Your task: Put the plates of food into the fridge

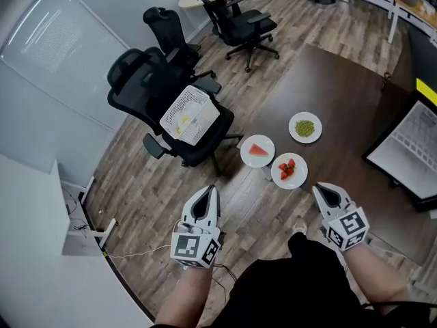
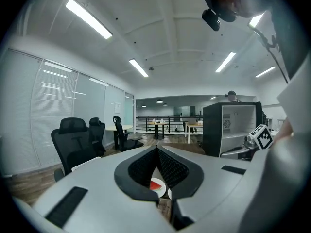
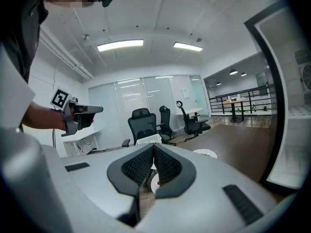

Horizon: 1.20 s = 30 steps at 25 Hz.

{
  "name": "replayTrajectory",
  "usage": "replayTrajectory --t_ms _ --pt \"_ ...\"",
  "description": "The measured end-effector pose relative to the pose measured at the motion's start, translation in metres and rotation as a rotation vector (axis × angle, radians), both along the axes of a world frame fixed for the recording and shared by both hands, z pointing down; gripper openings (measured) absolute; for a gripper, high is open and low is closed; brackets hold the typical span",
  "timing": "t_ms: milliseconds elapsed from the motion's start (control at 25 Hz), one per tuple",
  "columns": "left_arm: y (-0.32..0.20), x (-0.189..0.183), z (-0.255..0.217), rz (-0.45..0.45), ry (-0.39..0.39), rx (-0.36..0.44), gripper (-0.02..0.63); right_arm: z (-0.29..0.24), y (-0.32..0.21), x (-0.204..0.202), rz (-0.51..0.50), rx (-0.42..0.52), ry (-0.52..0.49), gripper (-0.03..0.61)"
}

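Three round white plates sit on a dark brown wooden surface (image 1: 341, 80), close to its near left edge. The white plate with a red watermelon wedge (image 1: 257, 150) lies just beside the white plate of red strawberries (image 1: 289, 170). The white plate of green peas (image 1: 305, 127) sits a little beyond them, apart from both.

Nearer the person, the grey left gripper (image 1: 211, 189) and the grey right gripper (image 1: 319, 189) hang in the air, well apart, both pointing towards the plates. On each one the fingers are pressed together with nothing between them. Each gripper carries a cube printed with black-and-white square marker patterns.

At the right edge stands a black fridge with an open white inside (image 1: 410, 149), its shelves showing. Left of the surface are black mesh office chairs (image 1: 136, 80). A white perforated plastic basket (image 1: 190, 115) rests on the seat of the nearest one.
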<state>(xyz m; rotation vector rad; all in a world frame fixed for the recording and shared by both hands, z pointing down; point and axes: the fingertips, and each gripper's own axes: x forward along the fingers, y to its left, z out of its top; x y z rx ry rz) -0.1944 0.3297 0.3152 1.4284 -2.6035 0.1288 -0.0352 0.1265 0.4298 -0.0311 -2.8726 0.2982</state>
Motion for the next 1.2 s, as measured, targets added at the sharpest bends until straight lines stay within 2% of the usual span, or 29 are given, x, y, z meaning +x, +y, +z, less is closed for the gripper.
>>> replayTrajectory --t_ms 240,400,480,600,720,880,1120,1160,1200 --pt "-0.053 -0.032 -0.005 0.0 -0.002 -0.017 0.005 0.019 -0.024 -0.035 -0.024 -0.064 0.03 0.005" --pt "-0.073 -0.044 0.018 0.02 0.024 -0.04 0.005 0.033 -0.011 -0.043 -0.103 -0.13 -0.017 0.005" --pt "-0.082 -0.051 0.034 0.041 0.04 -0.055 0.005 0.045 -0.005 -0.047 -0.104 -0.134 -0.006 0.005" --pt "-0.094 -0.06 0.054 0.078 0.06 -0.061 0.005 0.072 -0.008 -0.048 -0.023 -0.159 0.058 0.005" --pt "-0.106 -0.067 0.074 0.139 0.075 -0.063 0.005 0.1 -0.009 -0.047 0.059 -0.224 0.114 0.005" --pt "-0.119 -0.082 0.098 0.192 0.096 -0.083 0.005 0.138 -0.001 -0.043 0.138 -0.35 0.174 0.005" --pt "-0.133 -0.095 0.139 0.25 0.138 -0.118 0.005 0.191 0.019 -0.04 0.23 -0.548 0.206 0.008" --pt "-0.134 -0.096 0.143 0.259 0.142 -0.122 0.005 0.198 0.023 -0.042 0.244 -0.585 0.21 0.012" --pt "-0.135 -0.097 0.147 0.268 0.145 -0.127 0.005 0.205 0.027 -0.044 0.249 -0.621 0.215 0.067"
